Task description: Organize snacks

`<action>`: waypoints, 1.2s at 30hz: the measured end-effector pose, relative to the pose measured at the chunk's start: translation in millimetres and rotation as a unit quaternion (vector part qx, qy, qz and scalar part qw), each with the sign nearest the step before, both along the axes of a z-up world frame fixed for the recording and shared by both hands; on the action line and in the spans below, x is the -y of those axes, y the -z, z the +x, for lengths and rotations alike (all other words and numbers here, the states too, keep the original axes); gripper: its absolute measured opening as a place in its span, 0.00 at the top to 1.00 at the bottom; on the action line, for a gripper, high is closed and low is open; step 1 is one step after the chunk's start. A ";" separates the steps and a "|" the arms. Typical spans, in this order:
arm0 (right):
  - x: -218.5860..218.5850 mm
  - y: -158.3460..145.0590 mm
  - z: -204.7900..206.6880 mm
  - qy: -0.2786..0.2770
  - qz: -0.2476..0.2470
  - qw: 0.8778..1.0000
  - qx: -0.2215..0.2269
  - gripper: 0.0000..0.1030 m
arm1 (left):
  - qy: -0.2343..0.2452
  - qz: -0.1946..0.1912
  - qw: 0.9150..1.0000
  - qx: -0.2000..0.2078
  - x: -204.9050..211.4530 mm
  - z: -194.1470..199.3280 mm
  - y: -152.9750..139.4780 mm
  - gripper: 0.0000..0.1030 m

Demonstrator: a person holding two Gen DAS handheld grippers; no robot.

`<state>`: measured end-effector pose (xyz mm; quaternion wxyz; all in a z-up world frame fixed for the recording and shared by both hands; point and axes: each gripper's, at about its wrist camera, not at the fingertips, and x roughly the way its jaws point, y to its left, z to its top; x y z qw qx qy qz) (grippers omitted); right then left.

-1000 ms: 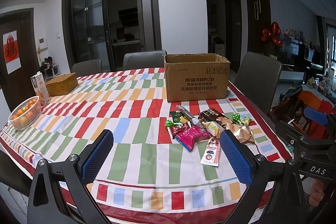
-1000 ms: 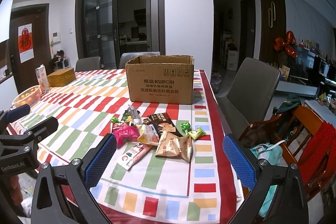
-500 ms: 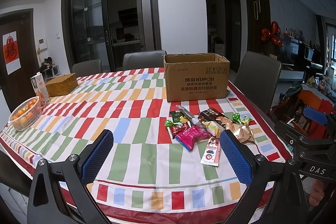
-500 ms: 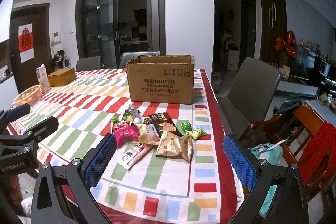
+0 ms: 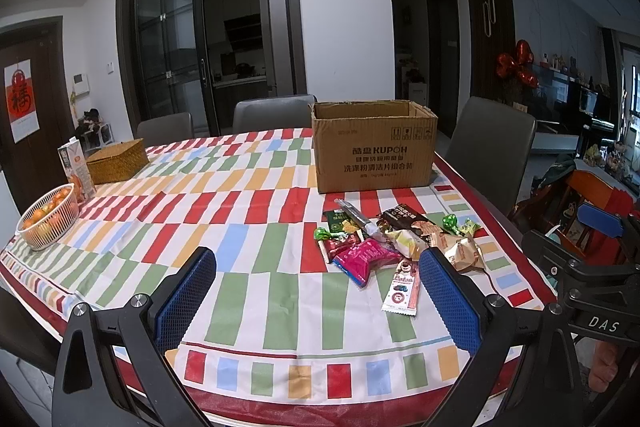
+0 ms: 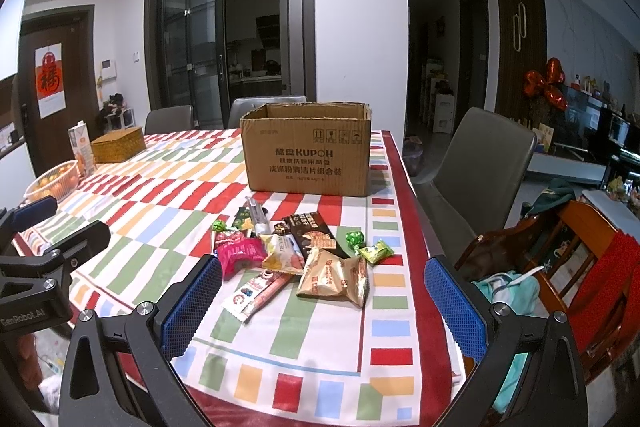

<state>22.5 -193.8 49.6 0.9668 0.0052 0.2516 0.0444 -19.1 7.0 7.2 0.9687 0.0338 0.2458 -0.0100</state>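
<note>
From my left wrist, my left gripper [image 5: 316, 291] hangs over the near edge of the table [image 5: 248, 291] with its jaws spread wide and nothing between them. The snack pile [image 5: 396, 243] lies ahead and off to the right of my line, closer to my right-hand blue pad than to the left one, and the open cardboard box [image 5: 374, 147] stands just behind the pile, farther in. The nearest piece is a long stick pack [image 5: 401, 287] whose long axis runs nearly away from me, so a pinch across its width looks easiest. At the far left I count one basket of oranges [image 5: 50, 221], one carton [image 5: 76, 167] and one woven box [image 5: 117, 161], all well apart from the snacks. From my right wrist, my right gripper [image 6: 324, 301] is likewise wide open and empty, and here the pile sits almost straight ahead, between my pads, so I judge this hand the nearer one for the first pick. I count about a dozen snacks, though overlaps make it uncertain: one pink packet [image 6: 240, 253], one yellow-white packet [image 6: 283, 253], one dark cookie pack [image 6: 314, 233], two tan packets [image 6: 334, 277] lying side by side, two green-wrapped sweets, the stick pack lying on a diagonal, and a few partly hidden behind. There is one box, and none of the snacks I can see is in it yet.
</note>
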 end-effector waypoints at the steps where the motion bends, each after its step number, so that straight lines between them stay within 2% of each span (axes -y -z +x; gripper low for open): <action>1: -1.8 0.0 0.3 -0.001 0.000 1.000 0.000 0.01 | 0.000 0.000 1.000 0.000 0.0 0.0 0.1 0.00; 11: -4.9 4.6 3.1 -0.004 -0.001 1.000 -0.011 0.01 | 0.004 0.001 1.000 -0.011 -2.3 -1.6 -2.1 0.00; 20: -3.2 21.2 25.5 -0.011 0.004 0.999 -0.048 0.01 | 0.016 0.007 0.999 -0.042 4.7 31.3 18.5 0.01; 29: -0.5 44.8 59.8 -0.011 0.013 0.995 -0.095 0.03 | 0.041 0.029 0.996 -0.071 13.4 67.0 42.6 0.13; 36: 7.2 65.2 89.4 -0.003 0.029 0.990 -0.136 0.11 | 0.068 0.038 0.992 -0.097 21.6 94.6 58.9 0.23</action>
